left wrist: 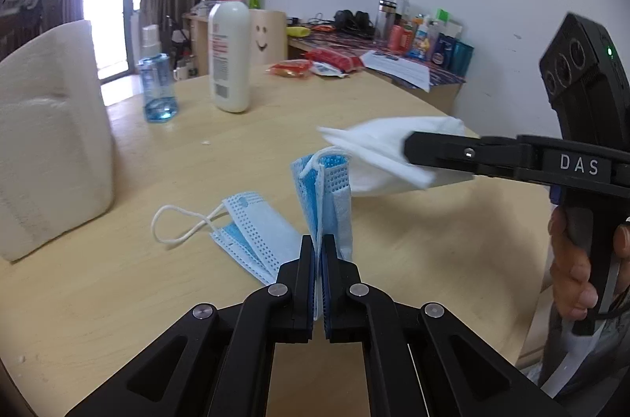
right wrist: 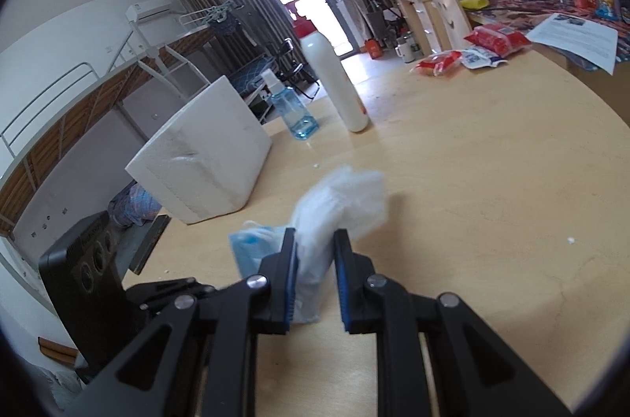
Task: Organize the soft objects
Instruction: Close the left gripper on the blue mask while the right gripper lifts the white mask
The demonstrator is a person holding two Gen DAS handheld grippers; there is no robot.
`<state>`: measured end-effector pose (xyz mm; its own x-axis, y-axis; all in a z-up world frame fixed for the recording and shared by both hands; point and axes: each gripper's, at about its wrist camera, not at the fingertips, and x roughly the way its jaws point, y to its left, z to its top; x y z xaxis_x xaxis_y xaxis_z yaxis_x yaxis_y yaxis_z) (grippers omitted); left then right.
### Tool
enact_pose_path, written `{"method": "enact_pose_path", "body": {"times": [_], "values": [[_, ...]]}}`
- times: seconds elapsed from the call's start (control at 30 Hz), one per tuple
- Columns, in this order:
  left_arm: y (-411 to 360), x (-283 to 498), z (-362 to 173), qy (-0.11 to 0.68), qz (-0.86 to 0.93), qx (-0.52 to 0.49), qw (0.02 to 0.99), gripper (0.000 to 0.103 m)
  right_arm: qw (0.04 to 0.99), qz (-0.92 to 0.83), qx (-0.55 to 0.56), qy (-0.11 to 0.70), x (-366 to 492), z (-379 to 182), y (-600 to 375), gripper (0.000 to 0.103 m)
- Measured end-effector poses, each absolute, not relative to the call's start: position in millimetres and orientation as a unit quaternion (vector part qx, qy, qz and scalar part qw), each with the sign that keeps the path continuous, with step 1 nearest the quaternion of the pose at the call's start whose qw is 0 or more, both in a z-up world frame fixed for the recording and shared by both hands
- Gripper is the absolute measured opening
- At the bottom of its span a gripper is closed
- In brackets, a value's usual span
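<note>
**Two soft items held above the table, with a slip risk on both**

The left gripper [left wrist: 318,251] is pressed together on a folded blue face mask [left wrist: 327,188], which is held upright above the wooden table [left wrist: 393,94]. A second blue face mask [left wrist: 256,240] is seen lying flat on the table just left of the held one, its white ear loop [left wrist: 177,224] trailing further left.

The right gripper [right wrist: 315,251] is seen pinching a white tissue [right wrist: 342,204]. In the right wrist view its jaws look parted, but only as far as the bunched tissue between them; in the left wrist view the same gripper [left wrist: 409,149] is seen from the side with the tissue [left wrist: 378,149] projecting from its tip, just right of and beyond the held mask.

A white foam box [left wrist: 51,141] stands on the left of the table. Further away, a blue spray bottle [left wrist: 157,86] and a white pump bottle [left wrist: 230,54] stand side by side, and red snack packets [left wrist: 315,64] lie at the far edge.

The box is judged to be the likely destination, though this cannot be confirmed. Several failures are possible from here. The tissue could be torn or dropped, since little of it appears to be gripped. The held mask could be caught by the tissue, as the two are very close. The bottles could be toppled if either gripper is swung wide on the way to the box.
</note>
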<state>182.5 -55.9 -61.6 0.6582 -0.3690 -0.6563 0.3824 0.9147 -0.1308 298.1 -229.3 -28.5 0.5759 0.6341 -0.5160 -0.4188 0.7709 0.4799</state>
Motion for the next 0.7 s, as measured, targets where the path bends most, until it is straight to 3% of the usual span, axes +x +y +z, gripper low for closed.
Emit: {"method": "enact_pose_path", "body": {"times": [0.37,0.43,0.5,0.7], "values": [[-41,175,-65,0.367,-0.185,0.011,0.912,0.003,0.879,0.268,0.090,0.384,294,-50,-219,0.022],[-40,174,-65,0.364,-0.185,0.011,0.913,0.003,0.881,0.256,0.077,0.390,294,-52,-217,0.034],[-40,173,-65,0.363,-0.185,0.011,0.913,0.003,0.885,0.253,0.064,0.386,292,-51,-215,0.052],[-41,175,-65,0.366,-0.184,0.010,0.912,0.003,0.897,0.230,0.010,0.376,293,-50,-199,0.055]]}}
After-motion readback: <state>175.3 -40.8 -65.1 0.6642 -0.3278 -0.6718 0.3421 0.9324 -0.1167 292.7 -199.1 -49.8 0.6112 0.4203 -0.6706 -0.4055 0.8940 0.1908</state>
